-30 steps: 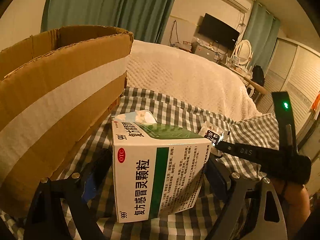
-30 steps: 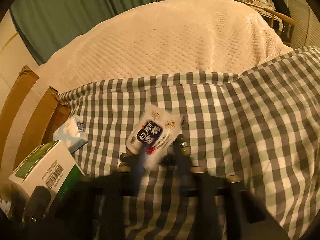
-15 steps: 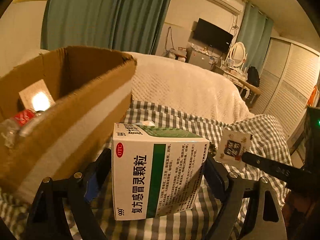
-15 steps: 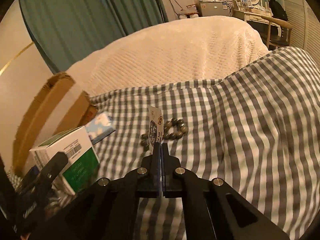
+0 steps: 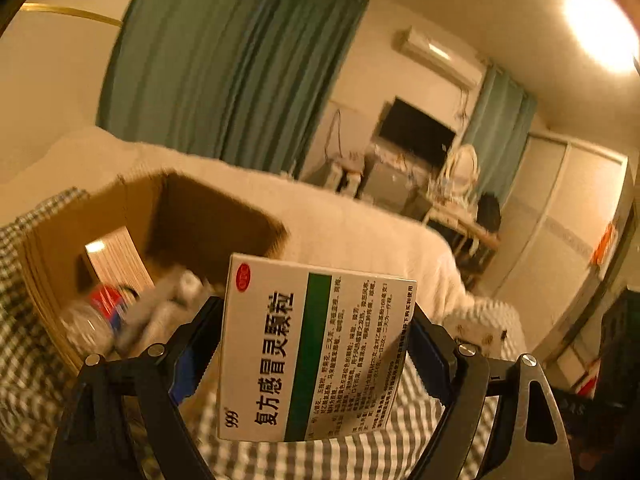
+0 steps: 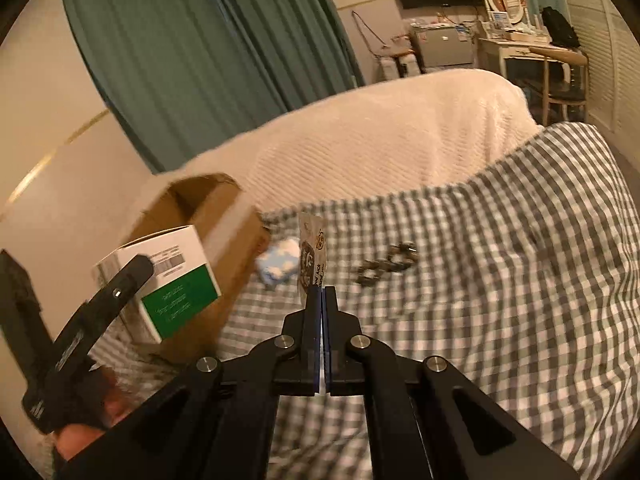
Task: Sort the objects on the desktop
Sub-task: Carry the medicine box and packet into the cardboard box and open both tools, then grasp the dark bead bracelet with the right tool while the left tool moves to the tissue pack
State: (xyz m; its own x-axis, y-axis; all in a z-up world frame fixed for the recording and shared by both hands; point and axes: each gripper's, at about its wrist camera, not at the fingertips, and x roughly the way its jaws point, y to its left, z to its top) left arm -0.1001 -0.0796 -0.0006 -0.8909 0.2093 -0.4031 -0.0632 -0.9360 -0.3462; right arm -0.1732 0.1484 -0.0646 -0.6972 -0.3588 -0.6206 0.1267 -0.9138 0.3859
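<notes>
A bed under a checked green-and-white cloth [image 6: 500, 280] carries an open cardboard box [image 6: 224, 248] at nine o'clock, a blue-and-white tissue pack [image 6: 280, 266] beside it, and a dark bead bracelet [image 6: 386, 266] near centre.

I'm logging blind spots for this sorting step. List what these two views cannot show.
- Cardboard box contents, left wrist view: blurred, partly behind the medicine box.
- Sachet, right wrist view: edge-on in the right gripper, print unreadable.
- Bead bracelet, blue tissue pack: smeared by motion.
- Left gripper: fingertips hidden behind the medicine box.

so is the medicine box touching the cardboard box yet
Apart. The right wrist view shows the medicine box held in the air by the left gripper, short of the cardboard box.
</notes>
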